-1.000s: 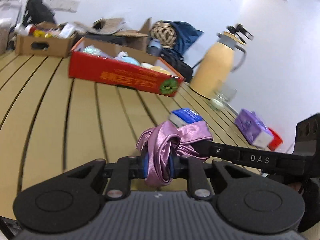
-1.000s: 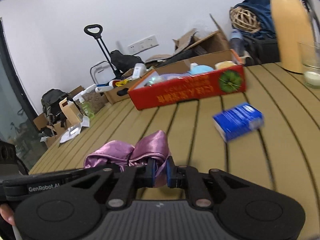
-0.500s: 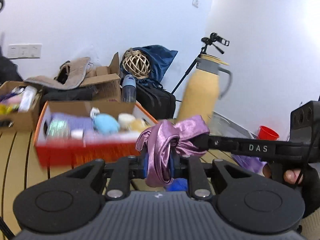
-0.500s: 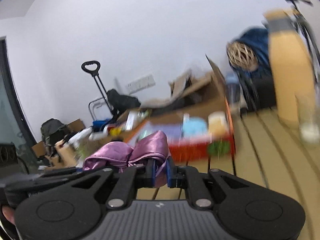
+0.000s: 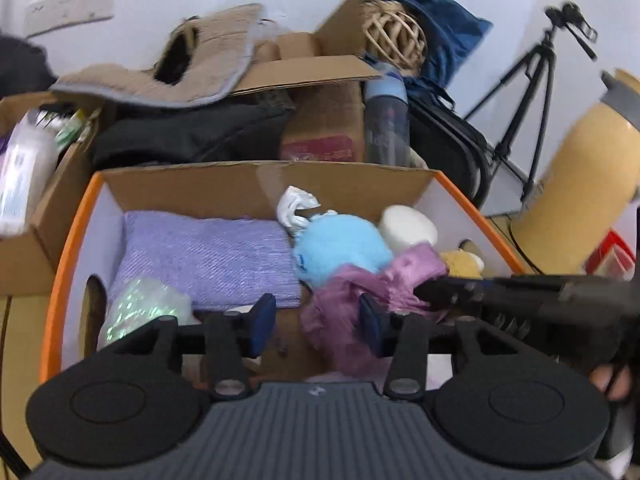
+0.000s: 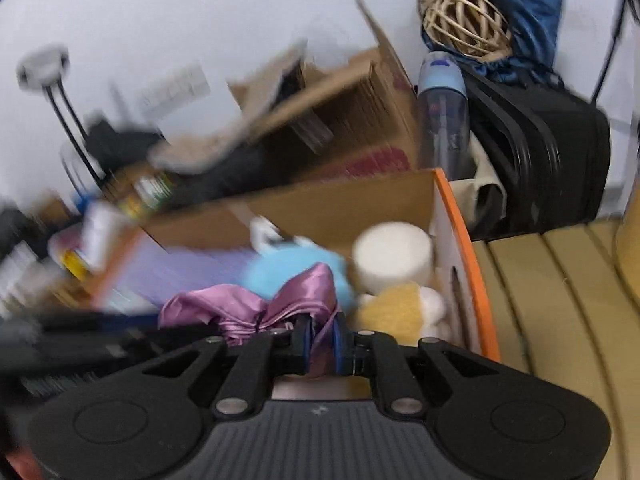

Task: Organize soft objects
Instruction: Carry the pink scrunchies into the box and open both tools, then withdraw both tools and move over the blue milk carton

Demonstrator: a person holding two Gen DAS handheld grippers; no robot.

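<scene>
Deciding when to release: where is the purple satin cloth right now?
Over the orange-rimmed box, in front of the blue plush. The right tool pinches it; the opening left tool no longer does.

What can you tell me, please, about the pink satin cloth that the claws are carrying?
The pink satin cloth is shiny, crumpled and bunched like a knot. It hangs over the open orange-rimmed box, in front of the blue plush. The right claw is shut on one fold. The left claw is opening; the cloth lies against its right pad only.
</scene>
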